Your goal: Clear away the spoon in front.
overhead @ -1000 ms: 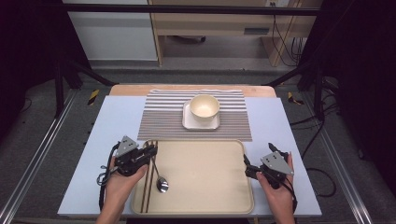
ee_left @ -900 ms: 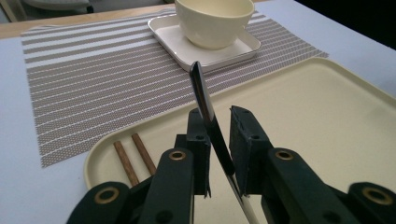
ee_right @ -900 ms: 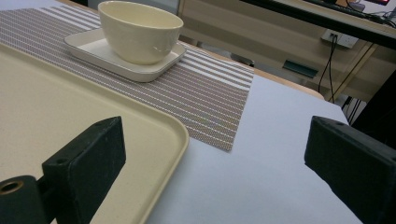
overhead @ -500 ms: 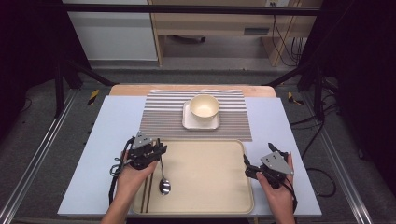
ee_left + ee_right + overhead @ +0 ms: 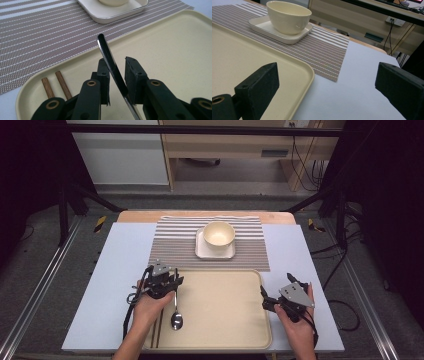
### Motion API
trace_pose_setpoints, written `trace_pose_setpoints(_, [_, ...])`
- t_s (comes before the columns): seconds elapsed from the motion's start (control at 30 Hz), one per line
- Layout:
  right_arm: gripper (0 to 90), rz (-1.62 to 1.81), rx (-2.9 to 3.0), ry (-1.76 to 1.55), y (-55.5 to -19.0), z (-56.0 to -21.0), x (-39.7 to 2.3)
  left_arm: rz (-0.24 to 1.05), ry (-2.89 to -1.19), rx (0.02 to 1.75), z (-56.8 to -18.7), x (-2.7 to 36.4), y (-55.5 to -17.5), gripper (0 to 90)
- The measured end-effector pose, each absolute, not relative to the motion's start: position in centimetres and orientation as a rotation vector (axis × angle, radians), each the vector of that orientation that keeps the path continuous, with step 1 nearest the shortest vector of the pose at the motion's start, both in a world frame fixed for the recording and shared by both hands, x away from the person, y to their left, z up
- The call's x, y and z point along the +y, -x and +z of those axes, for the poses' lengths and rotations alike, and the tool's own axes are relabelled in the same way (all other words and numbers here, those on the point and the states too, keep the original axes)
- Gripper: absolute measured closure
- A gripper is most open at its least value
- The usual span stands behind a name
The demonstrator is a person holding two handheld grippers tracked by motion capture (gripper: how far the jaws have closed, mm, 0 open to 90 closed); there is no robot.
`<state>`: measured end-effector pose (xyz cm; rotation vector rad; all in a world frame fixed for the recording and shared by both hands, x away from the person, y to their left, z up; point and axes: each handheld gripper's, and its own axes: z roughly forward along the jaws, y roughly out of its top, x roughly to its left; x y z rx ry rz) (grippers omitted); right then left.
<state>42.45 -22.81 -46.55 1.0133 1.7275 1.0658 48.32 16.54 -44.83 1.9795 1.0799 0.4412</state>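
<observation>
Steel glints between my left gripper's [image 5: 115, 75] jaws: the spoon [image 5: 176, 312] handle sits in the gap, jaws just easing apart, one pad touching, the other clear, so I judge it released. Since a second ago that hand has carried it rightward onto the tray [image 5: 225, 330], beside the chopsticks [image 5: 57, 85]. My right gripper [image 5: 267, 301] waits wide open at the tray's right edge. Beyond, the bowl [image 5: 218, 234] on its plate [image 5: 201, 251].

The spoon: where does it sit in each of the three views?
High view: spoon lies at the tray's left side, under the left gripper.
Left gripper view: its dark handle slants up between the jaws.
Right gripper view: not in it.
Shared landmark: the cream bowl on its square plate.
</observation>
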Motion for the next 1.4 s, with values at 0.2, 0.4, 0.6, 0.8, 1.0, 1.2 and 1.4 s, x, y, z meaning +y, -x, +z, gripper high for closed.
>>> trace_pose_setpoints(0.2, [5.4, 1.068, 1.731, -1.012, -42.4, -46.5, -22.8, 0.455, -2.009, 1.094, -45.1, 16.3, -48.5, 73.0])
trace_pose_setpoints(0.4, [5.4, 1.066, 1.733, -1.008, -42.4, -46.5, -22.8, 0.467, -2.046, 1.099, -45.5, 16.4, -48.8, 72.3])
trace_pose_setpoints(0.6, [5.4, 1.066, 1.736, -1.008, -42.4, -46.6, -22.7, 0.473, -2.065, 1.101, -45.7, 16.6, -48.9, 72.2])
trace_pose_setpoints(0.8, [5.5, 1.064, 1.739, -1.005, -42.4, -46.6, -22.7, 0.497, -2.092, 1.104, -45.9, 16.2, -48.8, 66.0])
trace_pose_setpoints(1.0, [5.4, 1.065, 1.738, -1.006, -42.4, -46.6, -22.7, 0.502, -2.079, 1.123, -45.9, 16.2, -48.9, 61.6])
trace_pose_setpoints(1.2, [5.4, 1.066, 1.739, -1.003, -42.4, -46.6, -22.7, 0.535, -2.043, 1.117, -45.3, 16.3, -48.9, 54.8])
trace_pose_setpoints(1.4, [5.2, 1.067, 1.742, -1.003, -42.5, -46.6, -22.7, 0.567, -2.017, 1.104, -44.8, 16.0, -49.2, 44.0])
